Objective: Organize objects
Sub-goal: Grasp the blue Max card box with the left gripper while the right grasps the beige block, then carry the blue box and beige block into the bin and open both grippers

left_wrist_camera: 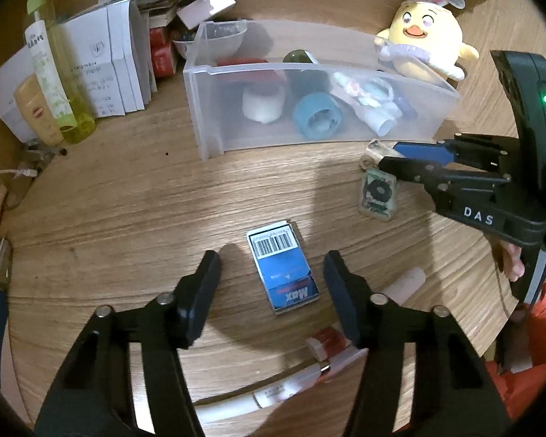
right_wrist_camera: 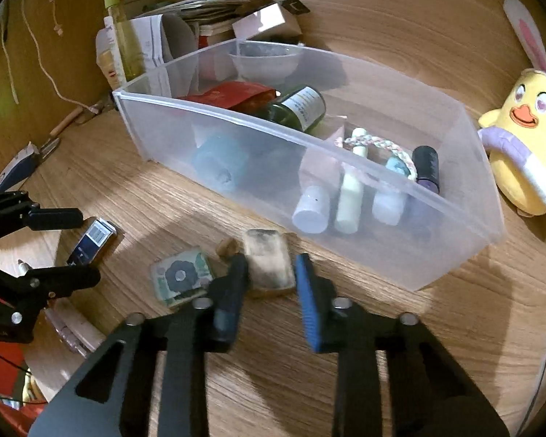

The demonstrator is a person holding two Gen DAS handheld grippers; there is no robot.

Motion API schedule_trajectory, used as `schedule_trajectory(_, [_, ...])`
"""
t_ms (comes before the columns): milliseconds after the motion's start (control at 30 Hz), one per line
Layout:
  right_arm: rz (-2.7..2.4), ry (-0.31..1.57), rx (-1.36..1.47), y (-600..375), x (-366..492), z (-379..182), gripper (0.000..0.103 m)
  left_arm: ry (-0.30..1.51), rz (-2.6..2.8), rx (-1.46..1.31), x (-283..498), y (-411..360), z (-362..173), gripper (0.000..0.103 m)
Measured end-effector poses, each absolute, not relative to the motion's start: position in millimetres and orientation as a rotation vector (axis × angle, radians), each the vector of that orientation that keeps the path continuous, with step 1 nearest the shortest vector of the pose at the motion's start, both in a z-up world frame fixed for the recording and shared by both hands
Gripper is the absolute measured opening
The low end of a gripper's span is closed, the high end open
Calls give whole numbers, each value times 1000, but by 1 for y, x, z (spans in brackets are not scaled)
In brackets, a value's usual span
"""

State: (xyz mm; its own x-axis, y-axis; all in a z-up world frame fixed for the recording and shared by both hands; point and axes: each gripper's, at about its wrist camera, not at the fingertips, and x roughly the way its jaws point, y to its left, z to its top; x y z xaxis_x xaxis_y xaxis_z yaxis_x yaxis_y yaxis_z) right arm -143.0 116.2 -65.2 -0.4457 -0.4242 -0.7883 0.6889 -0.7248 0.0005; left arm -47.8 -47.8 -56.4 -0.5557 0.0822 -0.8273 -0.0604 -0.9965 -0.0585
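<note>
Two grippers are over a wooden table (left_wrist_camera: pixel 127 196). Left gripper (left_wrist_camera: pixel 273 273): jaws spread wide, nothing between the pads, fingertips on either side of a small blue box (left_wrist_camera: pixel 284 271) that lies flat on the wood with its barcode end pointing toward the bin (the lettering near the gripper reads "Max"). No contact with the box is visible.

Right gripper (right_wrist_camera: pixel 269 269): jaws partly apart, flanking a small tan block (right_wrist_camera: pixel 269 262) that rests on the table just in front of the bin's near wall. The frame is motion-blurred here, so I cannot tell whether the pads touch the block. Just left of the block lies a flat green-and-white tag (right_wrist_camera: pixel 182 278) with a dark round emblem, and a small brown piece sits between the two.

Translucent plastic bin (right_wrist_camera: pixel 455 247): stands at the back of the table and holds a dark green bottle (right_wrist_camera: pixel 298 109), a red packet (right_wrist_camera: pixel 233 96), a blue tape roll (left_wrist_camera: pixel 316 114), a braided cord, and several small tubes and bottles lying side by side at the right end.

Yellow chick plush (left_wrist_camera: pixel 424 42) with rabbit ears: beside the bin's right end, outside it. Papers and bottles stand stacked to the bin's left. A white cable (left_wrist_camera: pixel 236 400) lies near the table edge below the left gripper.
</note>
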Motion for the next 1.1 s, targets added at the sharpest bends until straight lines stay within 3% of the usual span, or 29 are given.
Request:
schedule_trajectory(67, [-2178, 416, 1064, 118, -143, -65, 23, -35, 2704, -1429, -46, -51, -56, 43])
schedule_trajectory(133, [-2179, 408, 1065, 119, -143, -65, 23, -50, 2706, -1426, -47, -54, -55, 28])
schedule_trajectory(167, [-2183, 406, 1064, 120, -142, -64, 23, -61, 2705, -1426, -47, -57, -55, 27])
schedule_trajectory(400, [-2211, 334, 1020, 134, -131, -47, 22, -142, 2725, -1408, -51, -64, -51, 27])
schedule_trajectory(1100, [-2266, 228, 814, 159, -117, 13, 22, -102, 2841, -1157, -66, -40, 21, 27])
